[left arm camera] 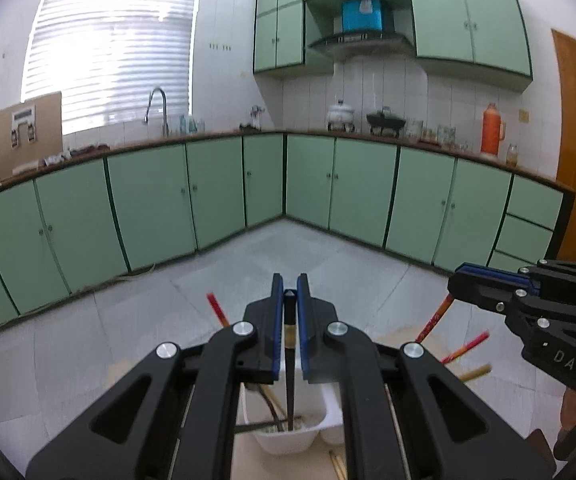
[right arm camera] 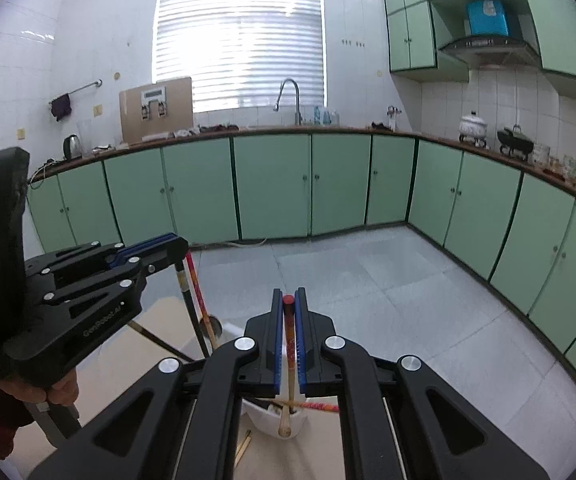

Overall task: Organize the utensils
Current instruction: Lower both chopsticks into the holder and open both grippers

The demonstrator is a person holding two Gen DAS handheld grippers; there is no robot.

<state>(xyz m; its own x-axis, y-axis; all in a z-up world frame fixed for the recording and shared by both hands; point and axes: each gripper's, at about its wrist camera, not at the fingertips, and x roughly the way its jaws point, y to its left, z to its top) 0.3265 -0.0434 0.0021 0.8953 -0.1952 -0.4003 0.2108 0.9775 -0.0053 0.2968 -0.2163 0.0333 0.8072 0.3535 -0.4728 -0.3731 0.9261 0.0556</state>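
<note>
Left tongs [left arm camera: 290,308] clamp a black chopstick [left arm camera: 290,360] upright over the white holder [left arm camera: 288,440] for dropping in; right tongs [right arm camera: 288,312] likewise clamp a red chopstick [right arm camera: 290,360].

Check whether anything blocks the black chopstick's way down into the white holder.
Nothing outside it: the left gripper holds the black chopstick with its tip already inside the white holder. Only other chopsticks leaning in that compartment crowd it.
</note>
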